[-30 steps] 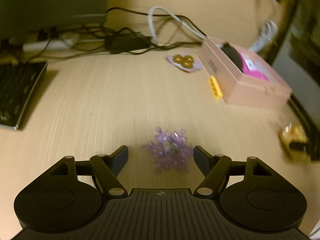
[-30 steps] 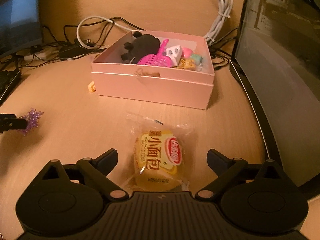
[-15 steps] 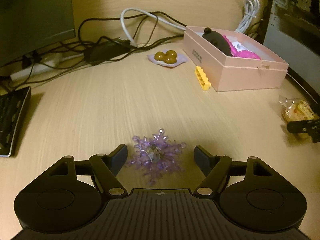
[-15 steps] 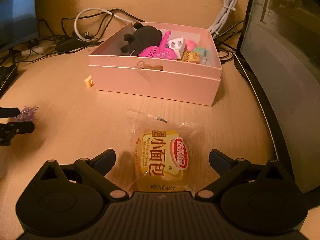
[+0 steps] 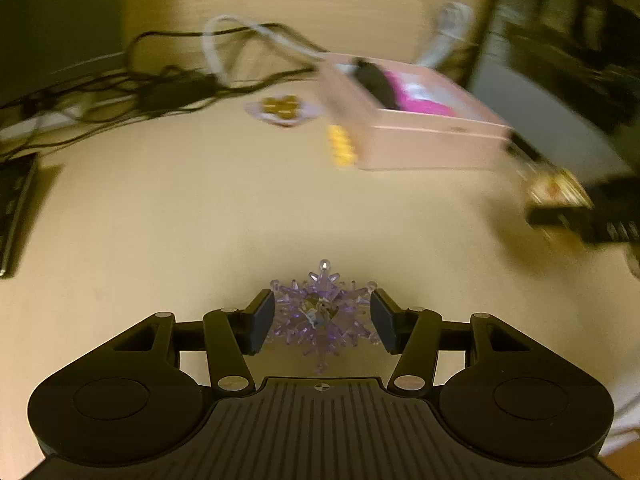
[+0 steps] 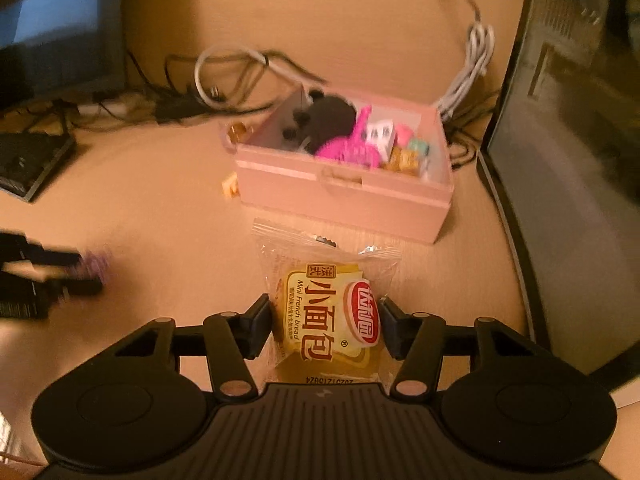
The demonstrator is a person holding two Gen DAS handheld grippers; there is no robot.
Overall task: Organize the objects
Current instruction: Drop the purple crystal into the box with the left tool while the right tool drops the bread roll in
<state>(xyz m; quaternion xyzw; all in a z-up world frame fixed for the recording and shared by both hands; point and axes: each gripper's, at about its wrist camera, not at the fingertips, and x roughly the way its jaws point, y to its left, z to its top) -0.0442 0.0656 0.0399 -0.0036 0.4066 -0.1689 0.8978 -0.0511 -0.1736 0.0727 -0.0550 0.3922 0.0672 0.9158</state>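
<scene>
My left gripper (image 5: 322, 322) is shut on a purple crystal snowflake (image 5: 320, 316), its pads pressing both sides. My right gripper (image 6: 324, 326) is shut on a yellow mini bread packet (image 6: 328, 312) and holds it above the desk. A pink open box (image 6: 344, 188) with a black toy, a pink toy and small items stands behind the packet; it also shows in the left wrist view (image 5: 416, 144), blurred. The left gripper with the snowflake shows at the left edge of the right wrist view (image 6: 60, 276).
A yellow brick (image 5: 340, 146) and a wrapped pair of brown sweets (image 5: 282, 109) lie left of the box. Cables (image 6: 224, 92) run along the back. A keyboard (image 6: 32, 160) is at the left, a monitor (image 6: 568, 152) at the right.
Both grippers have closed from open: the left on the snowflake, the right on the bread packet. Both views have lifted and shifted, with motion blur.
</scene>
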